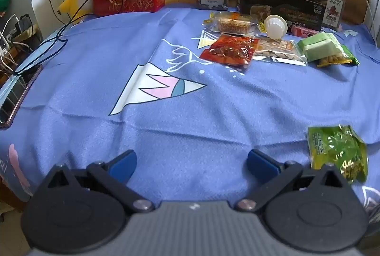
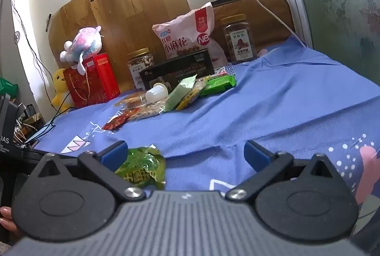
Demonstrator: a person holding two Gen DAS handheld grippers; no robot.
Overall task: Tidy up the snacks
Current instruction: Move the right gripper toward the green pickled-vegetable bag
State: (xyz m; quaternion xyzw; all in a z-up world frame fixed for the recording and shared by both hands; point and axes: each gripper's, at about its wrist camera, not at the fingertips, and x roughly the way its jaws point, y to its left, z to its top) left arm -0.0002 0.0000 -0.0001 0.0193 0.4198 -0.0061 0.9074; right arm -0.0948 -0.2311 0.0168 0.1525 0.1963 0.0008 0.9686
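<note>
Green snack packet (image 2: 142,167) lies beside the open right gripper's (image 2: 186,154) left finger

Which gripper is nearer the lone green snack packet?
Right. The green snack packet lies just by the right gripper, beside one finger; the left gripper sits farther off, packet outside its jaws.

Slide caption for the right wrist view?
Open right gripper over blue cloth, green snack packet by its left finger, other snacks piled beyond.
</note>
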